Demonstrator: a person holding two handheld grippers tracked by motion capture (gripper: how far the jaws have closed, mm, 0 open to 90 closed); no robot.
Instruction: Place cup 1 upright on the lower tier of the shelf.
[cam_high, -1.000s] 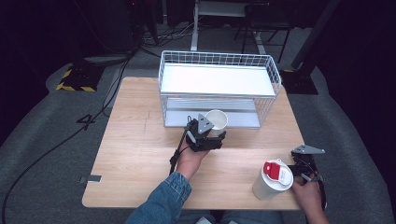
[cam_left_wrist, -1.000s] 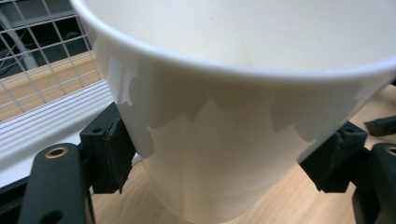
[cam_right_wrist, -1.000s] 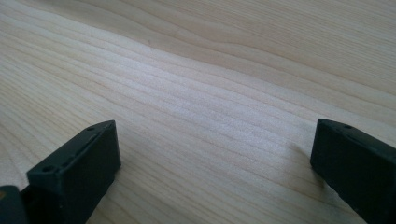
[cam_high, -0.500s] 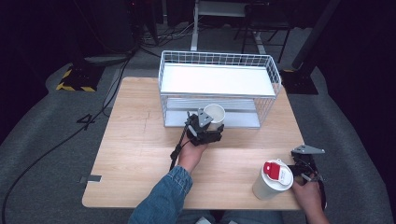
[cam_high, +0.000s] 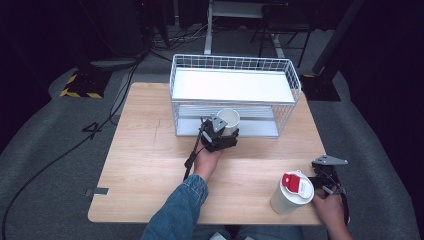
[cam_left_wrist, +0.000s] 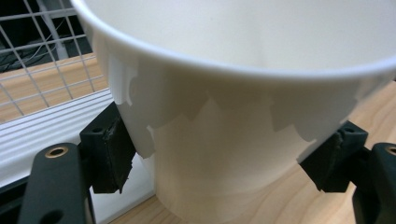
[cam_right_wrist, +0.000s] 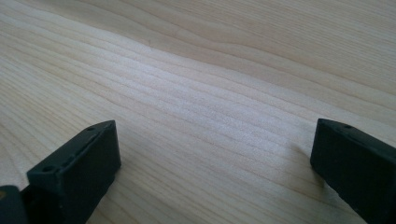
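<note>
Carrying white cup (cam_high: 229, 120) in left gripper (cam_high: 220, 136) farther forward, closing on the front of the wire rack (cam_high: 287, 85). Cup now overlapping the rack's lower shelf opening in the high view, rim tipping up toward the camera.

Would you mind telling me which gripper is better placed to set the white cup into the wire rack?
Left: the left gripper holds the white cup at the wire rack. The right gripper is open.
</note>
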